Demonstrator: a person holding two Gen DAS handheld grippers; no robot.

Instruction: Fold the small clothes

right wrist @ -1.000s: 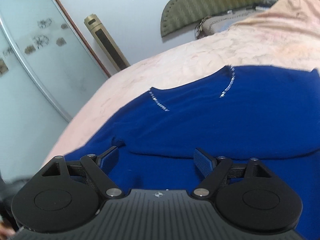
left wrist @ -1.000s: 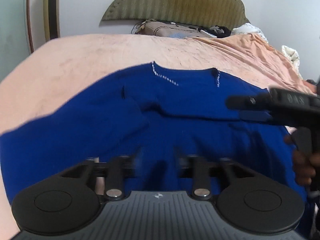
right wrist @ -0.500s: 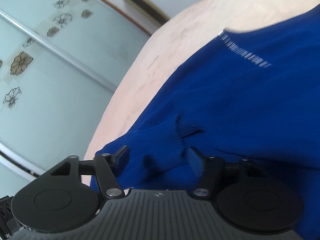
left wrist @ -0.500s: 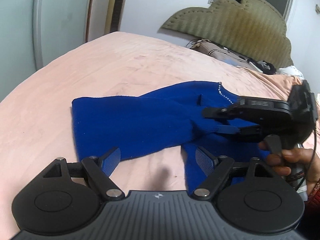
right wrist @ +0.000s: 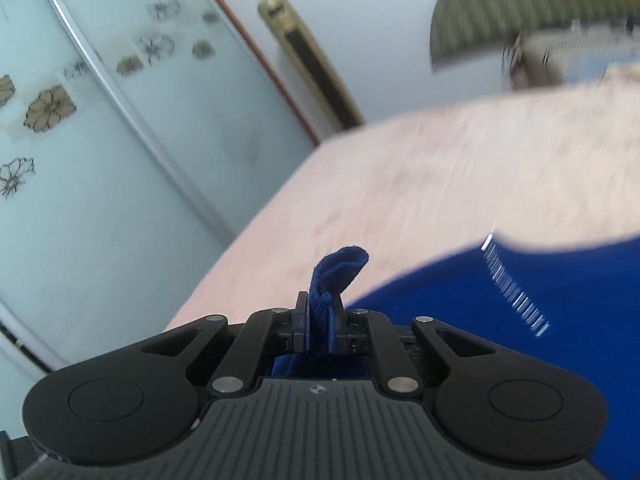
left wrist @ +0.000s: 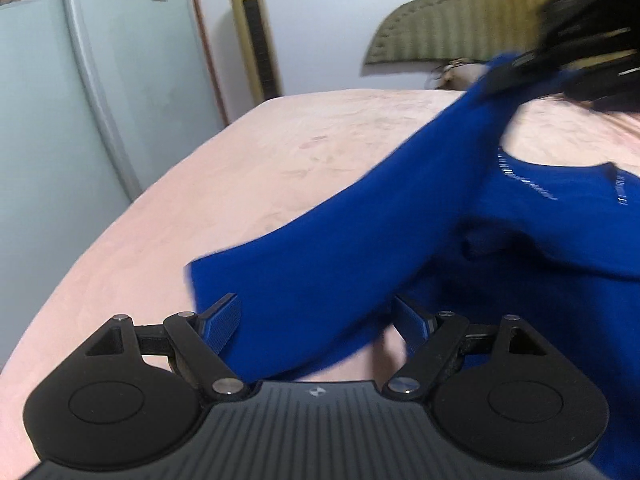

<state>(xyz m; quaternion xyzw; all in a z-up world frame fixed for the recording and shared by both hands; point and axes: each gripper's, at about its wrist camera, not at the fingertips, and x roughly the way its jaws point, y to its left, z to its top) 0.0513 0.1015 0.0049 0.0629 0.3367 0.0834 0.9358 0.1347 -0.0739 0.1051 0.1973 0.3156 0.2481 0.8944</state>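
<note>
A royal blue sweater [left wrist: 500, 248] with silver trim at the neckline lies on the pink bed [left wrist: 248, 184]. My left gripper [left wrist: 318, 320] is open, its blue pads straddling the hem of the sweater's left sleeve [left wrist: 320, 280]. My right gripper [right wrist: 319, 326] is shut on a fold of the sleeve [right wrist: 340, 272] and holds it lifted above the bed. In the left wrist view the right gripper [left wrist: 520, 68] shows at the top right, pulling the sleeve up and across. The sweater body [right wrist: 500, 312] shows blurred in the right wrist view.
A gold tower fan [left wrist: 254, 36] stands by the wall beyond the bed. A pale wardrobe with flower decals [left wrist: 60, 80] stands to the left. An olive padded headboard [left wrist: 472, 28] and a bag [right wrist: 560, 56] are at the bed's far end.
My right gripper has shut on the sleeve and lifted it up and toward the sweater's body. My left gripper has moved in to the sleeve's hem and stays open.
</note>
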